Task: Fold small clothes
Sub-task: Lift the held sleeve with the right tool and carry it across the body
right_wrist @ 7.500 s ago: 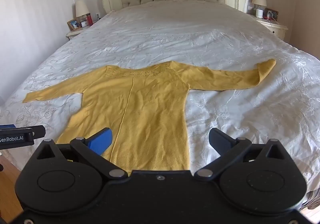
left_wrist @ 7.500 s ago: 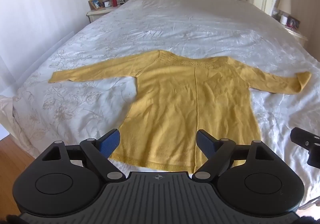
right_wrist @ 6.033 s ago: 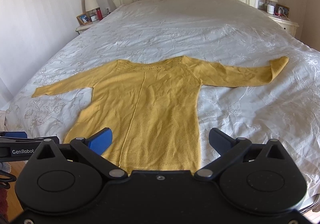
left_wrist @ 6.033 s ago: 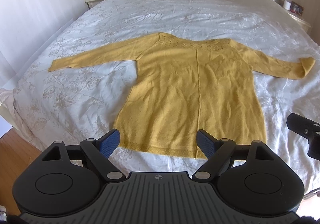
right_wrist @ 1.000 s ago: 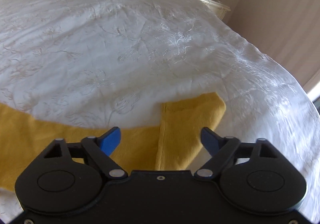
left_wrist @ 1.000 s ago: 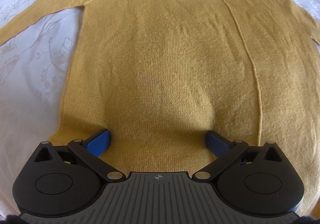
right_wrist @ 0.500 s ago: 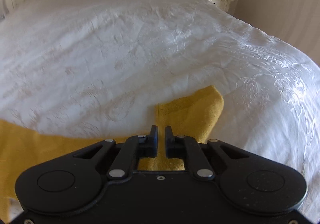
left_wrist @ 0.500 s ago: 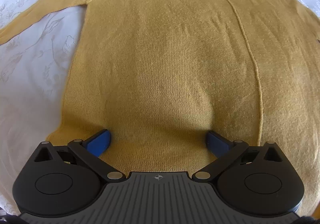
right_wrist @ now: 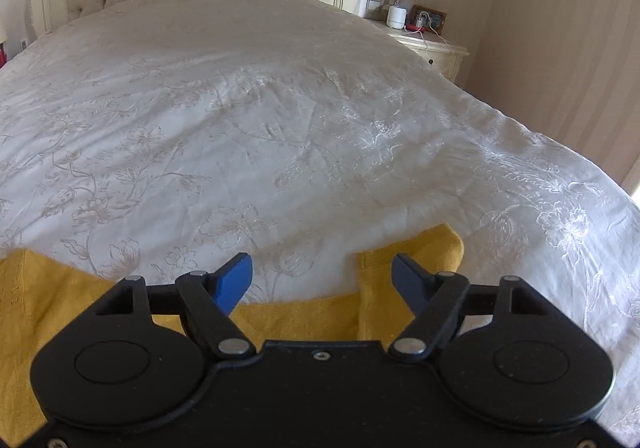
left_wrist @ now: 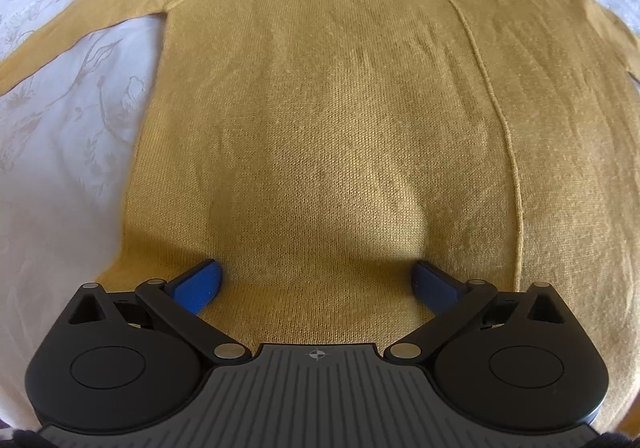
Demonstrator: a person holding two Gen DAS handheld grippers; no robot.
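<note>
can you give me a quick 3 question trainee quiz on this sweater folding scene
1. True or false: the yellow sweater lies spread flat on the white bedspread.
2. In the right wrist view, which part of the sweater lies folded back on itself? A) the hem B) the cuff end of a sleeve C) the neckline
3. What does the left gripper hover over, and does it grip anything?

Key
1. True.
2. B: the sleeve cuff is turned back, just ahead of the right gripper, whose jaws are opening with no cloth between them.
3. The sweater's lower body; its jaws stand wide apart, gripping nothing.
</note>
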